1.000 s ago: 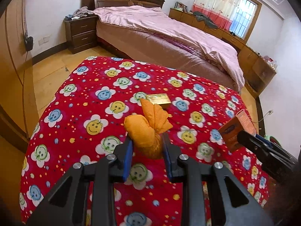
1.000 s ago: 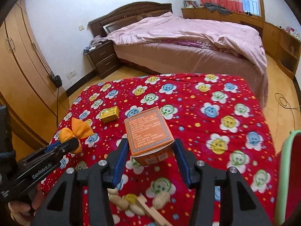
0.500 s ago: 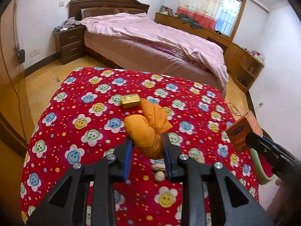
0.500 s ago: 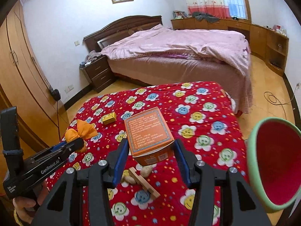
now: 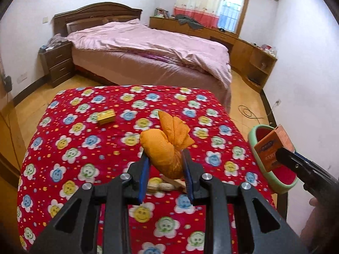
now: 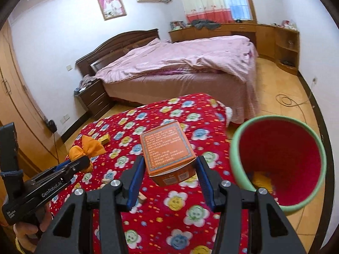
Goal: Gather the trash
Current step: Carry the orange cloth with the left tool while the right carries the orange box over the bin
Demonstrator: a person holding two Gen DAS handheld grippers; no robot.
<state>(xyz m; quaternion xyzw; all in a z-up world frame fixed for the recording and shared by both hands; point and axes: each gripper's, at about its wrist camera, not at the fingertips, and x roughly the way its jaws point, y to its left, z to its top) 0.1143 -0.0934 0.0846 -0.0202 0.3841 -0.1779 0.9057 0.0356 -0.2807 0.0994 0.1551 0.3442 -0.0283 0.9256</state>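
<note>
1. Lying on the red smiley-print cloth [image 5: 70, 148], far left: a small yellow box [image 5: 106, 116].
2. Clamped between the closed jaws of the left gripper [image 5: 165, 169]: an orange knotted bag [image 5: 164, 148], held above the cloth.
3. Gripped by the right gripper [image 6: 169, 177]: an orange carton [image 6: 167, 148], raised beside the bin.
4. Seen at right: a green-rimmed red bin [image 6: 279, 163].
</note>
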